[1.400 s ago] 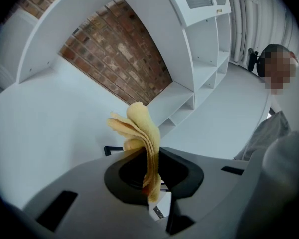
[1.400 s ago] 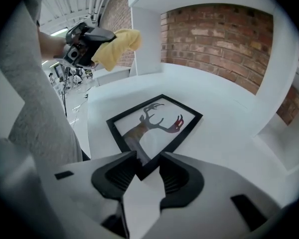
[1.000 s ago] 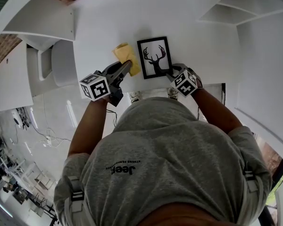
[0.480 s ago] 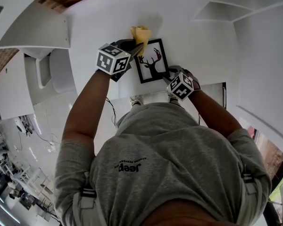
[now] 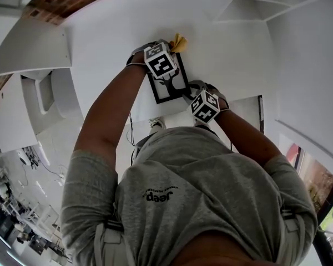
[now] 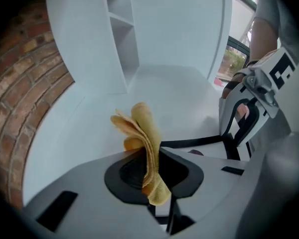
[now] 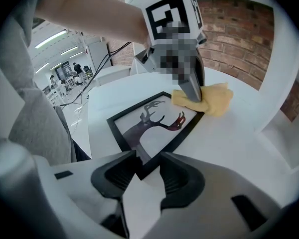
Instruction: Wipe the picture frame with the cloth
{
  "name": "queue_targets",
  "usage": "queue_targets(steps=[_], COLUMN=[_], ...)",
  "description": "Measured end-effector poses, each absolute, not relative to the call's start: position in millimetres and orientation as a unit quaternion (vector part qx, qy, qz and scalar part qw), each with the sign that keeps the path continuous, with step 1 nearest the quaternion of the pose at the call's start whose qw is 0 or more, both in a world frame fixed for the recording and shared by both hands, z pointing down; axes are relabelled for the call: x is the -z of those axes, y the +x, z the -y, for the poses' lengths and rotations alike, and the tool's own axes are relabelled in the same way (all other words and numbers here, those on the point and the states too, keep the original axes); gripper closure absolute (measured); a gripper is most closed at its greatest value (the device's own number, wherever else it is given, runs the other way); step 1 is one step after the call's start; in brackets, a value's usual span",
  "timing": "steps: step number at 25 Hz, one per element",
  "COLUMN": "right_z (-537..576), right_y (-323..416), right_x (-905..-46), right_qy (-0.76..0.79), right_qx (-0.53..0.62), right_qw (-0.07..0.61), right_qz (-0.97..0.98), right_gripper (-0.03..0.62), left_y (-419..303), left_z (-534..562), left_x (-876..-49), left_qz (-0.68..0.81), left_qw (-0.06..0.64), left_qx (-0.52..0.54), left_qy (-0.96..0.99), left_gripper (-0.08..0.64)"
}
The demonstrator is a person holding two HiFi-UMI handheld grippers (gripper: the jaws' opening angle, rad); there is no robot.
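A black picture frame (image 5: 167, 91) with a deer silhouette lies flat on the white table (image 5: 111, 32). My right gripper (image 5: 185, 93) is shut on the frame's near corner (image 7: 144, 159), which sits between its jaws (image 7: 146, 167). My left gripper (image 5: 172, 49) is shut on a folded yellow cloth (image 5: 179, 41), which stands up out of its jaws (image 6: 150, 169). In the right gripper view the left gripper (image 7: 193, 94) points steeply down and presses the cloth (image 7: 214, 99) onto the frame's far corner (image 7: 192, 114). The cloth (image 6: 142, 131) hides the spot it touches.
White shelf units (image 6: 120, 39) stand on the table behind the frame, with a brick wall (image 6: 25, 88) beyond. The table's near edge (image 5: 155, 115) runs just below the frame, in front of the person's body. A room with desks shows at the left (image 7: 65, 78).
My left gripper has carried the cloth from the table left of the frame up and right onto the frame's far corner, rolling as it went. The right gripper has stayed on the near corner.
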State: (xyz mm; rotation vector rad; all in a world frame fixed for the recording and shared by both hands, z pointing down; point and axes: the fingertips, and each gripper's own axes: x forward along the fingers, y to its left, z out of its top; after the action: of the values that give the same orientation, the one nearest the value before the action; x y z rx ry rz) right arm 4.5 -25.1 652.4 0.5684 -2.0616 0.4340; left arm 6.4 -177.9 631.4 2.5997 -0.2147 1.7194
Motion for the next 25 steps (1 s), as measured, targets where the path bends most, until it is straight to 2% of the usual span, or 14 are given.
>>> queue_targets(steps=[10,18,25], right_z=[27,26,26], right_y=[4,5,5], right_x=[-650,-653,-651], right_qy=[0.230,0.227,0.230], right_qx=[-0.180,-0.178,-0.177], right_qw=[0.457,0.457,0.458], right_qz=[0.840,0.841,0.840], right_gripper=[0.433,0.433,0.433], left_y=[8,-115,-118], left_z=[189,183,179], left_x=[-624,-629,-644], left_qz=[0.065,0.099,0.095], left_qw=[0.013,0.027,0.017], left_qx=[-0.553,-0.597,-0.603], left_qy=[0.831,0.796,0.792], left_gripper=[0.494,0.494,0.494])
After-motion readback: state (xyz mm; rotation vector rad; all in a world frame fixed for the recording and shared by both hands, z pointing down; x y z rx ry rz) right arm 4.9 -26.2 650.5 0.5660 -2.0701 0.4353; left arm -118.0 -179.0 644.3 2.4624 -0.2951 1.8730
